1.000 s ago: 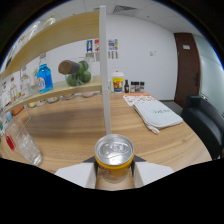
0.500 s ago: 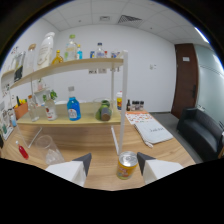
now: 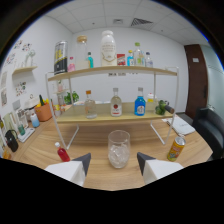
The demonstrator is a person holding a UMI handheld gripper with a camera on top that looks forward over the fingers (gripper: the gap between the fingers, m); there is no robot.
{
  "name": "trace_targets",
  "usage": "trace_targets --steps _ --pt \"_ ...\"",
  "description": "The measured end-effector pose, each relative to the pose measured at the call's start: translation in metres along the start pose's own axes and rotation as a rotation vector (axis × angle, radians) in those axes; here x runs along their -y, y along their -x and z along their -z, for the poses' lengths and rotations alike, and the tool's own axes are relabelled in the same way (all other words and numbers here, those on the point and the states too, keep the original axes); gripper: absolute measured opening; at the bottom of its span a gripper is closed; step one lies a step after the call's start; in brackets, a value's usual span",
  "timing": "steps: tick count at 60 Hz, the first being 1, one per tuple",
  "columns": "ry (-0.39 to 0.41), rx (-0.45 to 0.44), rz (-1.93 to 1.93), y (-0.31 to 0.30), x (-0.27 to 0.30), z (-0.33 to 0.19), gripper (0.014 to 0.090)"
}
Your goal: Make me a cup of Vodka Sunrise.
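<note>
- Gripper: jaws apart, holding nothing.
- Glass upright on counter, just ahead of the jaws, in line with the gap; ice inside.
- Yellow can on counter, right of glass, apart from it.
- Small red bottle lies tilted left of glass.
- Shelf beyond glass carries bottles on two tiers.
</note>
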Motion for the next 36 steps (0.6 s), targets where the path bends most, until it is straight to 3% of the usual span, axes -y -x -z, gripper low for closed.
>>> trace_targets --steps 16,23,32,36 --pt "-0.125 0.077 0.042 0.068 0.082 -0.042 0.0859" --pt "-0.153 0.101 0.047 0.087 0.108 -0.075 0.0816" --pt "-0.135 0.079 0.061 0.091 0.123 -0.121 0.0756" --pt "-0.110 0.070 0.057 0.089 0.124 -0.139 0.0692"
